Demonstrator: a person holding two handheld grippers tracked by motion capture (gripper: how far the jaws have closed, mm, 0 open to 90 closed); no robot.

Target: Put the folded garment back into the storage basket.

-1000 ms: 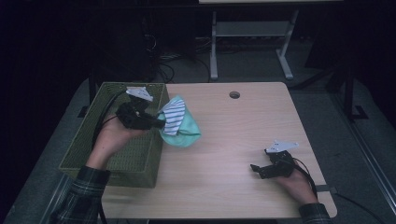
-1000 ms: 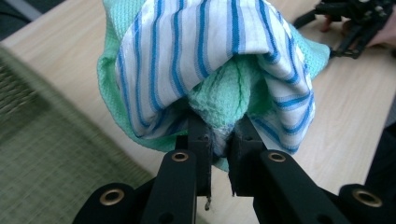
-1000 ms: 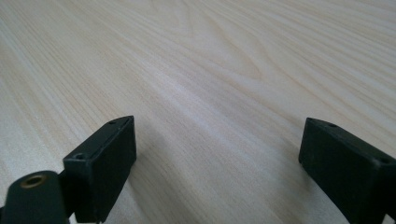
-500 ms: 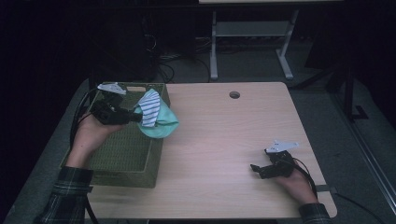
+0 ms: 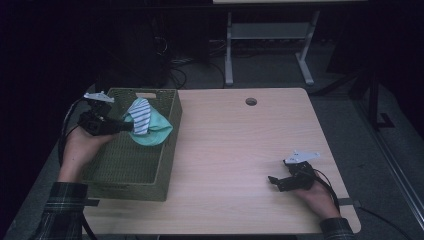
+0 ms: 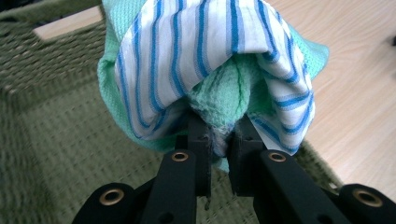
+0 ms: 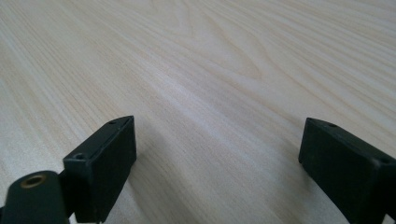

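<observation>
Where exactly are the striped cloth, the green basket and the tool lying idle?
striped cloth (image 5: 141,116), high view, its striped fold.
green basket (image 5: 130,181), high view, its near wall.
right tool (image 5: 278,182), high view, between its open tips.

My right gripper (image 7: 217,161): jaws stood wide apart, nothing between them, low over the pale wood table (image 7: 224,60); grain ran diagonally.

left gripper (image 5: 131,126) carried cloth (image 5: 147,125) over basket (image 5: 150,172)
</observation>
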